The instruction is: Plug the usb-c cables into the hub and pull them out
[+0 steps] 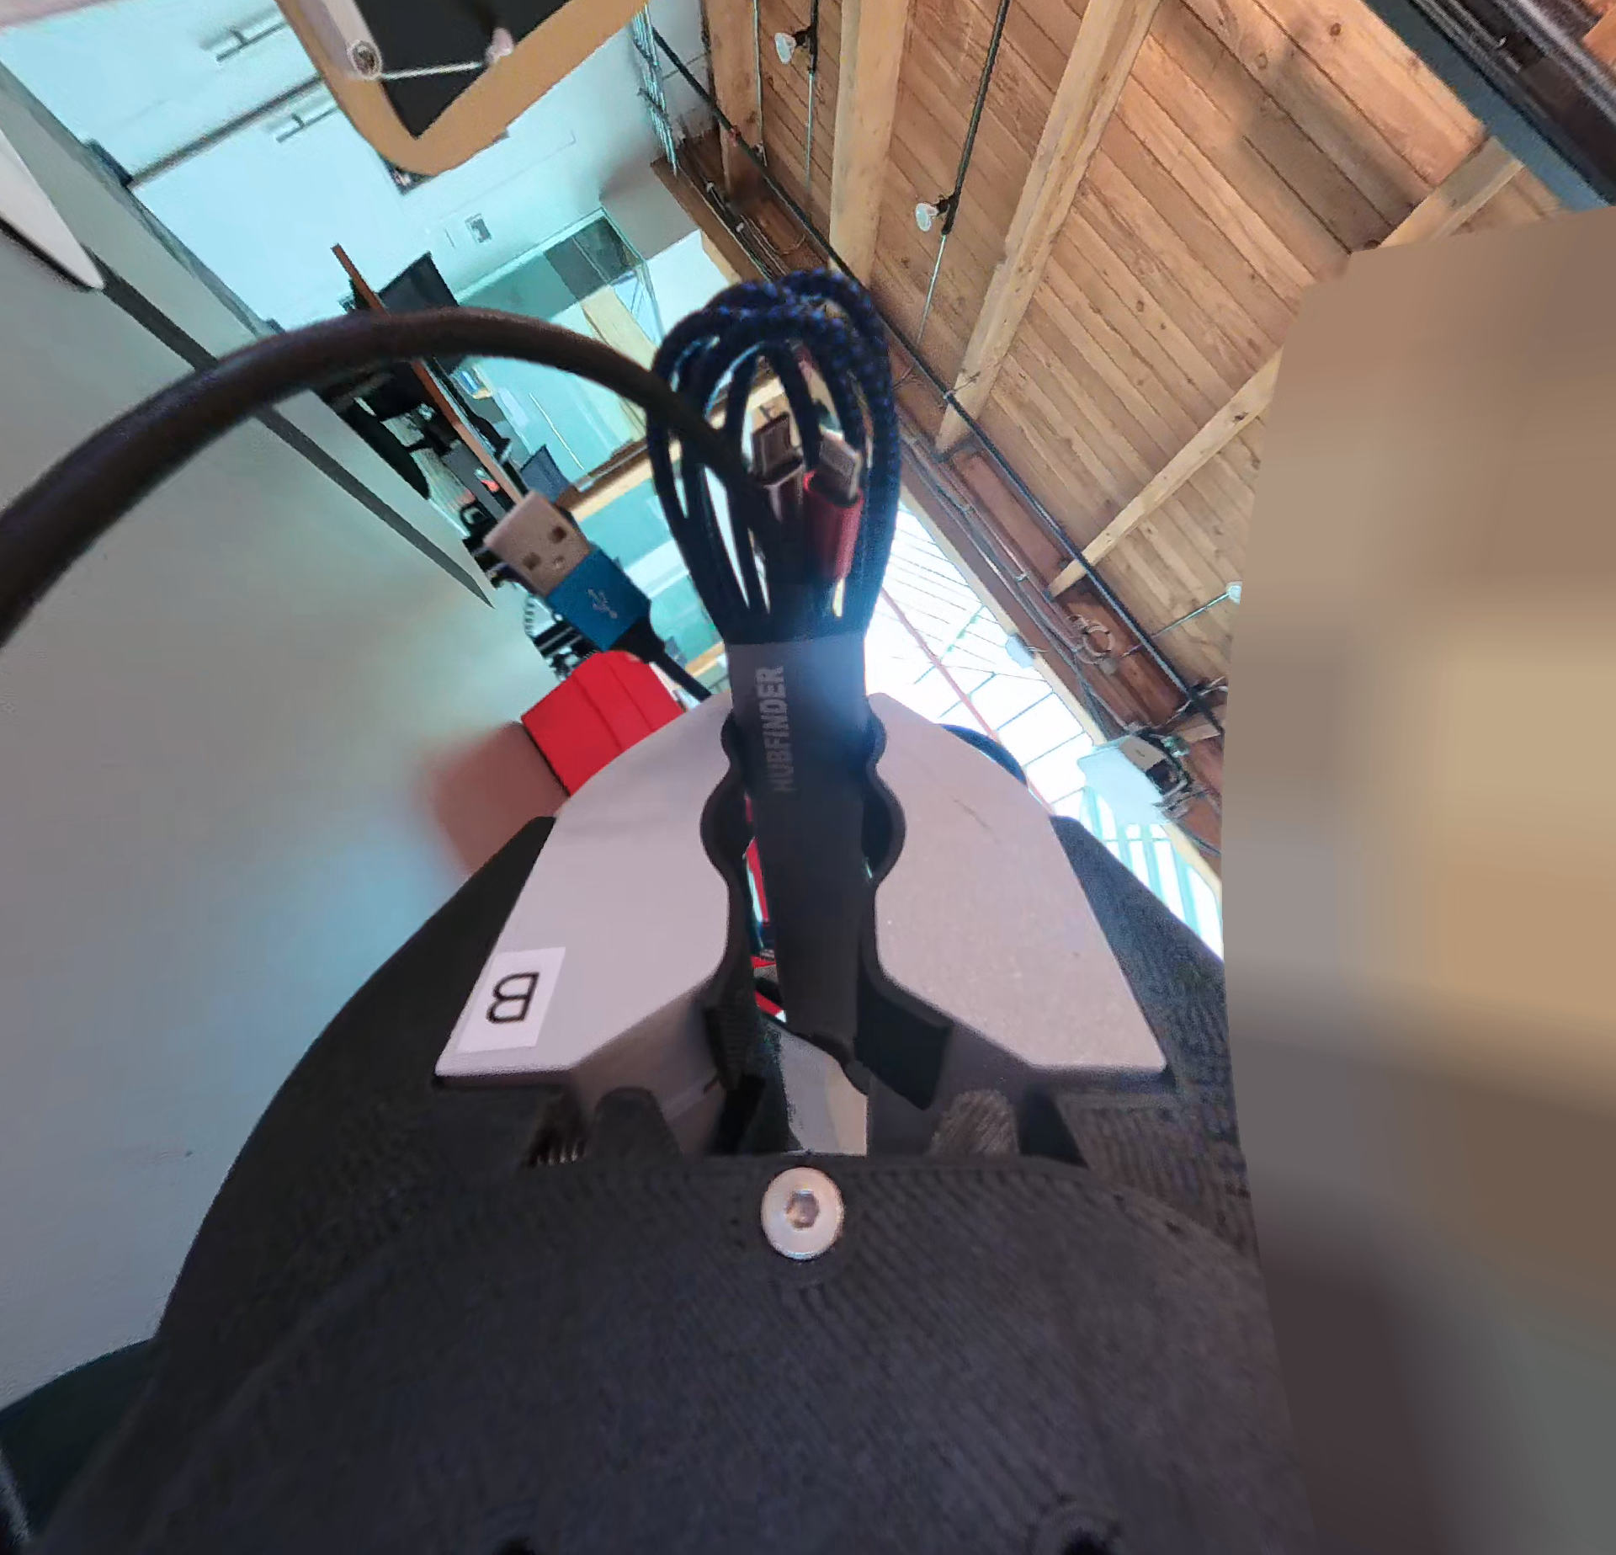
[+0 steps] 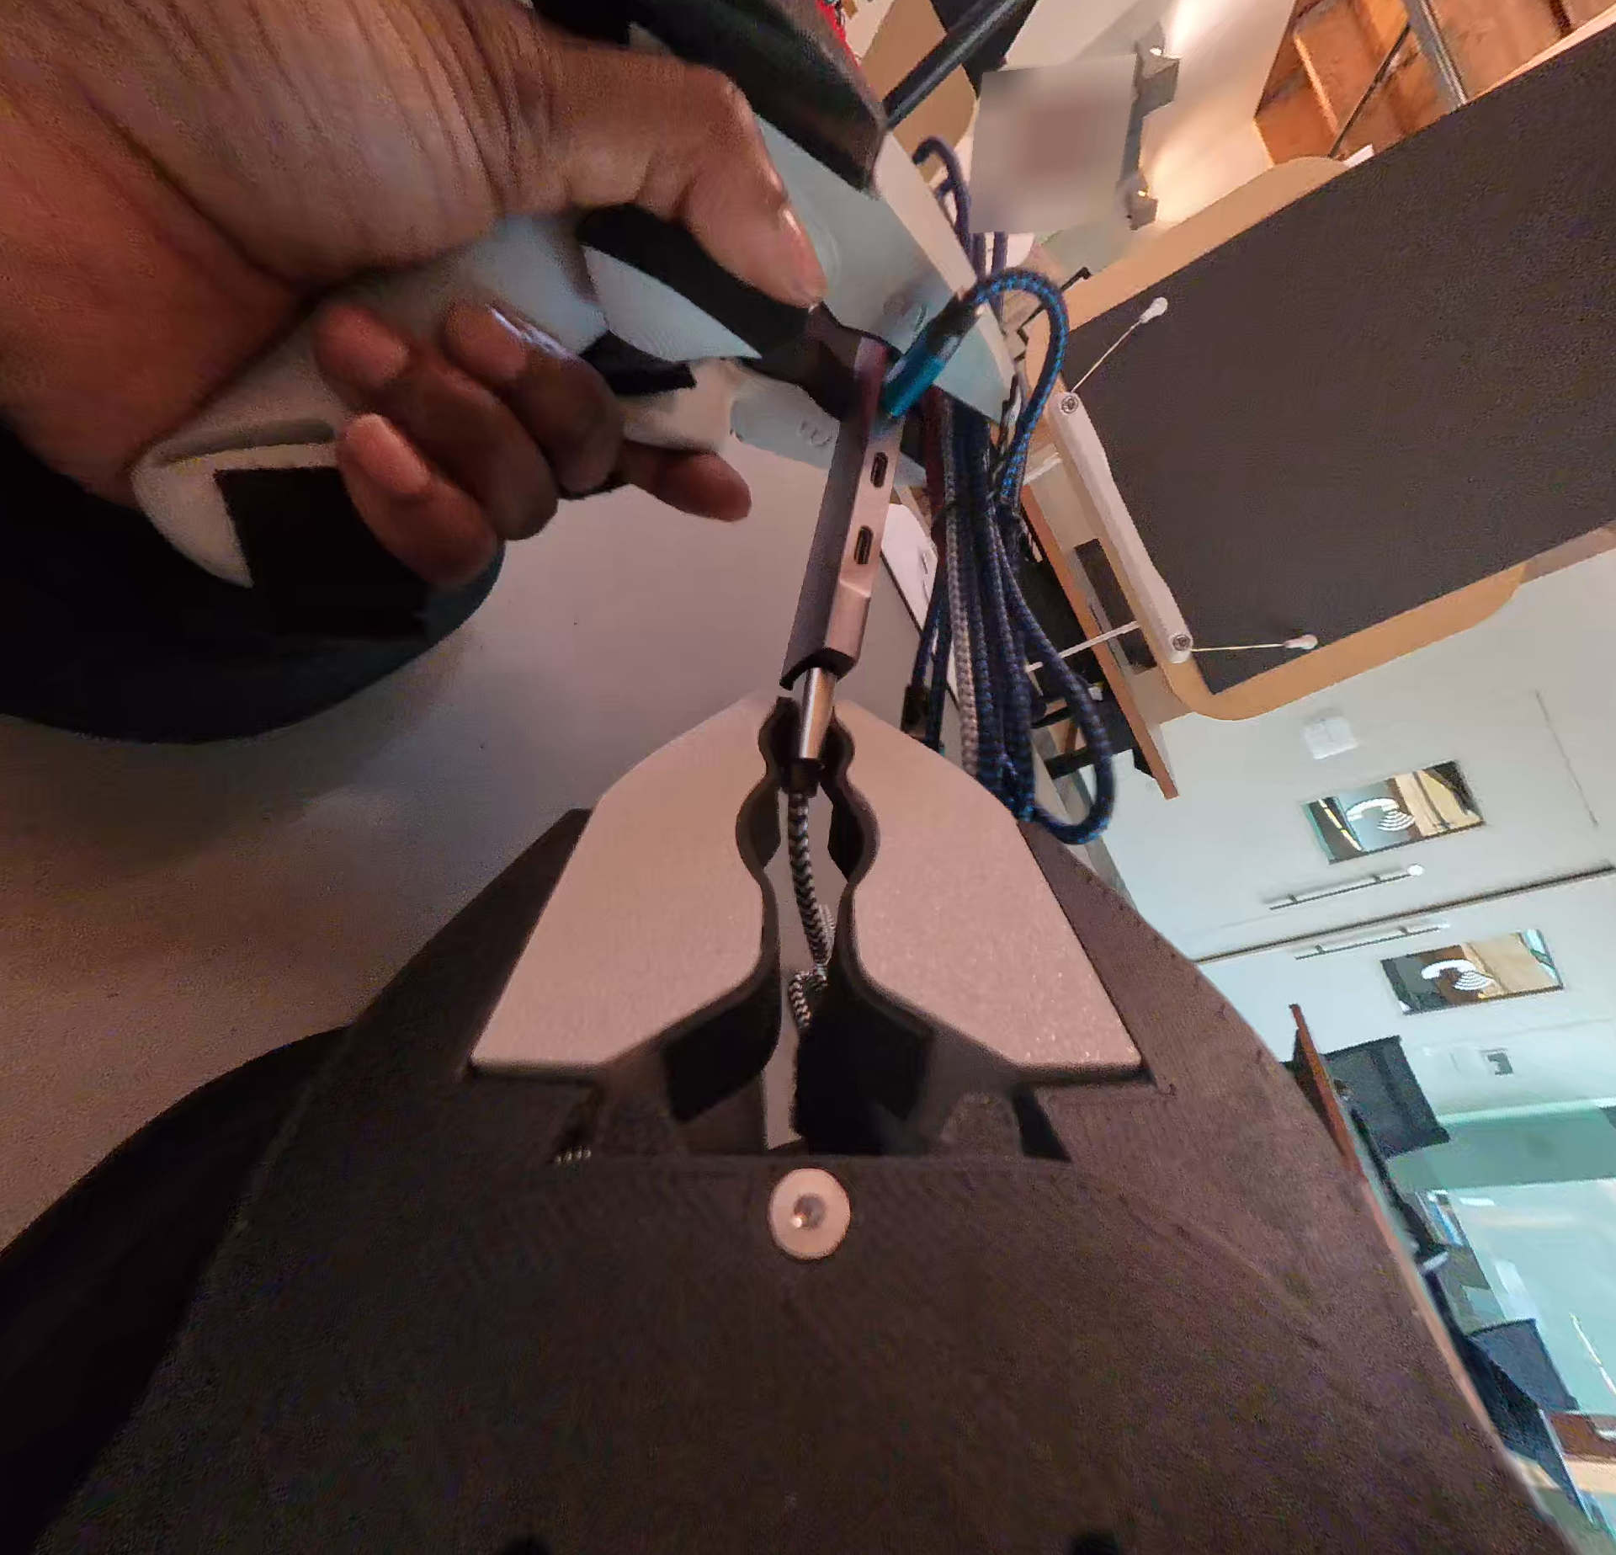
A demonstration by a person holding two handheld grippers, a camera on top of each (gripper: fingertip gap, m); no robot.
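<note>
The left gripper [image 1: 800, 778] is pressed together on a slim dark grey hub [image 1: 809, 822], which stands up between its two fingers and pokes out past the tips. The right gripper [image 2: 809, 756] is closed on the silver plug [image 2: 815, 717] of a black-and-white braided cable [image 2: 809, 892]; the plug sits right at its fingertips, its nose at or just inside the hub's [image 2: 844, 542] end port, though whether it is fully seated cannot be told.

In the right wrist view a person's hand [image 2: 367, 227] grips the left gripper's white handle, and the hub hangs from that gripper down to the plug. Two empty oval ports [image 2: 879, 468] show along the hub's edge. A blue plug [image 2: 918, 367] is set in the hub near the left gripper.

In the left wrist view a bundle of blue-and-black braided cables [image 1: 778, 428] loops beyond the hub's far end. Two loose small plugs show in the loop, one dark [image 1: 774, 446] and one with a red sleeve [image 1: 831, 498]. One USB-A plug [image 1: 560, 568] with a blue sleeve hangs to the left, and one thick black cord [image 1: 306, 367] arcs across the view.

Both views are tilted steeply. A pale grey tabletop [image 2: 437, 769] lies behind the grippers. A red box [image 1: 603, 717] sits beyond the left gripper. The room has a wooden plank ceiling [image 1: 1137, 245] with beams, white walls, and a dark panel [image 2: 1355, 376] with a light wood rim.
</note>
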